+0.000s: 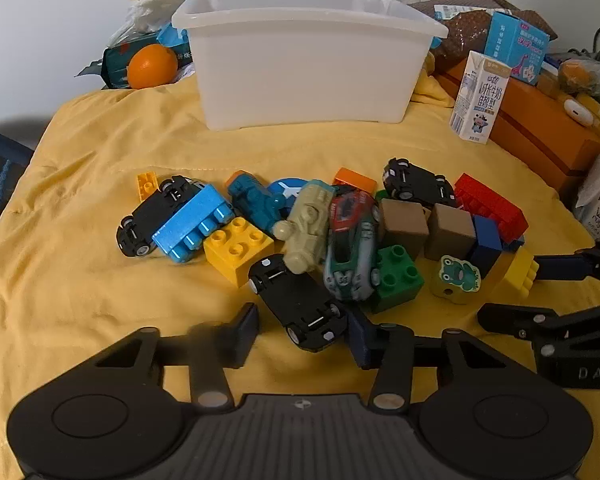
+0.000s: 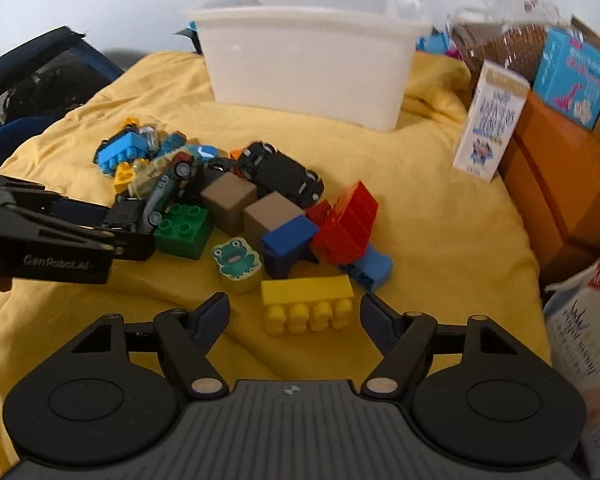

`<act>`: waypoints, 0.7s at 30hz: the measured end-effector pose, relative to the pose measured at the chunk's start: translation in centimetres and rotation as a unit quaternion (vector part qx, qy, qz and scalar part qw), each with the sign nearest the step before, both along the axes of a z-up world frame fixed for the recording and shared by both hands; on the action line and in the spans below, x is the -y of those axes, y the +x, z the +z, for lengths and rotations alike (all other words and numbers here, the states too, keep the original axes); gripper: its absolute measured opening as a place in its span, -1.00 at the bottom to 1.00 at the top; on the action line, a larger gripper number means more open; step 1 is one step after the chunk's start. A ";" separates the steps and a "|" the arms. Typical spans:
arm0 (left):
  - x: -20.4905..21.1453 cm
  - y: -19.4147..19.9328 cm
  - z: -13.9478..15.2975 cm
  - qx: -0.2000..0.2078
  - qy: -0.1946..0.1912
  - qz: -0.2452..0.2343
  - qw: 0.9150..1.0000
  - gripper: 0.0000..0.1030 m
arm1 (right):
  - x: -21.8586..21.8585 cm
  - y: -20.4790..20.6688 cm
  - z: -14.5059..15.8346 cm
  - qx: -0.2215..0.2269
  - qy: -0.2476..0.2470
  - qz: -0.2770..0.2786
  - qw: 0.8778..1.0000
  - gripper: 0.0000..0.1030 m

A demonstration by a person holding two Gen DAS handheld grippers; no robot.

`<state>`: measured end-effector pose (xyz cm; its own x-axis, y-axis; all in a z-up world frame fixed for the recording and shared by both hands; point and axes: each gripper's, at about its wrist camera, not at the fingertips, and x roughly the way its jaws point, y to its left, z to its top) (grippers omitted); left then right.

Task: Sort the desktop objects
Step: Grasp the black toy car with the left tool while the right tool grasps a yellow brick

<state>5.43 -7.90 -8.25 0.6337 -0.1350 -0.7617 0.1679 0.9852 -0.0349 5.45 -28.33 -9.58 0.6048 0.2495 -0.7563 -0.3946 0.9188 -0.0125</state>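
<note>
Matte black left gripper (image 1: 303,336) with 2 navy-padded fingers (image 1: 244,332), silver pivot screws, 2 round discs flanking a ribbed grey centre plate, matching black right gripper (image 2: 295,316), white "GenRobot" lettering on the left gripper's side.

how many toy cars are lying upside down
3: one between the left tool fingers, one at the pile's left end, one behind the brown blocks. Others may be hidden.

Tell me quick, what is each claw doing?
Left gripper: open around the upside-down black toy car, not closed.
Right gripper: open, flanking the long yellow plastic brick.
</note>
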 end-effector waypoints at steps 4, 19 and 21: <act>-0.7 0.5 0.1 -0.003 -0.017 0.004 1.000 -0.13 | 0.1 0.2 -0.5 -0.011 0.014 0.001 1.000 0.08; -3.1 -0.9 1.2 0.005 -0.017 -0.008 1.000 -0.36 | 0.7 -0.3 0.7 -0.011 0.048 -0.001 0.999 0.03; -3.6 -2.0 1.3 0.000 -0.017 -0.015 1.000 -0.35 | 0.8 -0.8 1.1 -0.008 0.055 0.000 0.998 0.04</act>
<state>3.41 -4.30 -6.97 0.6294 -0.1802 -0.7559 0.1980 0.9778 -0.0683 4.61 -29.12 -8.50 0.5926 0.3314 -0.7342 -0.3945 0.9140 0.0941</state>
